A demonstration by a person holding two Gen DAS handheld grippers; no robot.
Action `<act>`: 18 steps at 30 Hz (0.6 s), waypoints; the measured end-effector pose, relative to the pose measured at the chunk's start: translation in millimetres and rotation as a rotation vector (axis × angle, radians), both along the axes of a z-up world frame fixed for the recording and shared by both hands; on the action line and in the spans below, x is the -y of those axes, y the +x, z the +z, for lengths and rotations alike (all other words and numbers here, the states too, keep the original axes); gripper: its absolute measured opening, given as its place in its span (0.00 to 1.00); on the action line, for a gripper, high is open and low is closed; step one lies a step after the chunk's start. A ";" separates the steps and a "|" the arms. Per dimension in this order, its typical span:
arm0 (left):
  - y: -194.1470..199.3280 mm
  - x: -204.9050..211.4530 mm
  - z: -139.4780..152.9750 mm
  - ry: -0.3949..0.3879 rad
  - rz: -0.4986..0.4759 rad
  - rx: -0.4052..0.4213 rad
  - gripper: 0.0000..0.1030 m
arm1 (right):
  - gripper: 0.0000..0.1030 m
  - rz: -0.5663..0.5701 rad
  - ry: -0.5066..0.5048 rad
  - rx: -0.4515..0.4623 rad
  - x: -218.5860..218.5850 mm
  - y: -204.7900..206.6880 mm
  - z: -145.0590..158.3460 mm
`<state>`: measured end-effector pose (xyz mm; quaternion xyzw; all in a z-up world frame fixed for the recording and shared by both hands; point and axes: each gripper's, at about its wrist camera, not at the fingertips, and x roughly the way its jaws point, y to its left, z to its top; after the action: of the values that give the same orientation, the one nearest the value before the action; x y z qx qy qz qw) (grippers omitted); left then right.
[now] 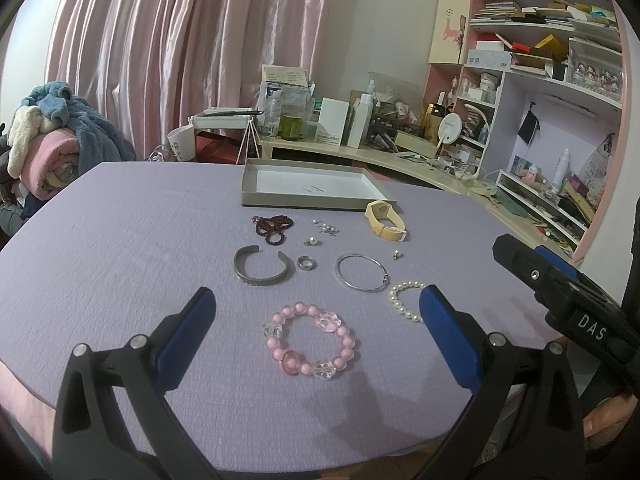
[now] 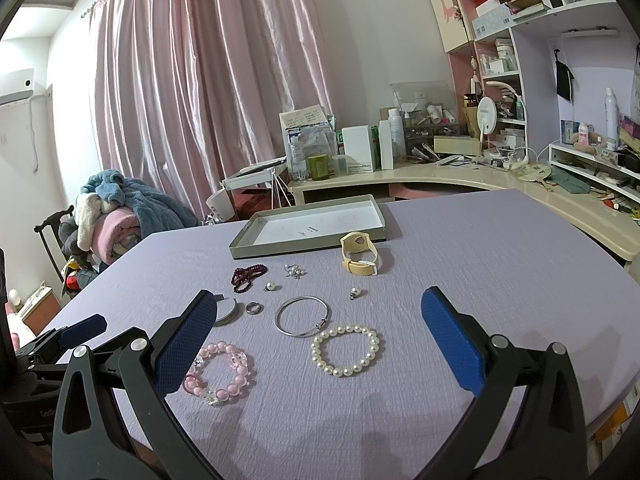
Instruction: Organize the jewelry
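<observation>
Much bare lavender table (image 2: pixel 500 248) lies right of the jewelry; pink curtains (image 2: pixel 208 80) hang behind. Grey tray (image 2: pixel 308 226) sits farthest, bracelets nearest. Left gripper (image 1: pixel 316 328) gapes around the pink bracelet (image 1: pixel 310 340); right gripper (image 2: pixel 320 332), wide, frames the pearl bracelet (image 2: pixel 346 350).

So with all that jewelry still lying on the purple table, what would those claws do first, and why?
Probably lower the open left gripper onto the pink bead bracelet, which lies right between its fingers. The grey tray holds nothing yet and every piece lies loose on the table, so the nearest one looks like the natural start.
</observation>
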<state>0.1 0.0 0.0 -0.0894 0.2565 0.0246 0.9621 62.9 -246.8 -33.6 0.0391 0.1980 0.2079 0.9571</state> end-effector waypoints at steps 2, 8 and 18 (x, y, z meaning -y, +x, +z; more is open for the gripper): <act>-0.2 -0.1 0.1 0.000 -0.001 -0.001 0.98 | 0.99 0.000 0.000 -0.001 0.1 0.1 -0.2; 0.2 -0.1 0.0 0.000 0.000 -0.002 0.98 | 0.99 -0.001 0.000 -0.001 0.1 0.4 -1.0; 1.6 -4.5 -7.6 0.000 0.000 -0.004 0.98 | 0.99 0.000 0.000 -0.001 0.0 0.4 -1.1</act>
<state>1.7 4.5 -7.6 -0.0894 0.2582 0.0246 0.9616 63.3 -246.8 -34.6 0.0390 0.1986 0.2078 0.9570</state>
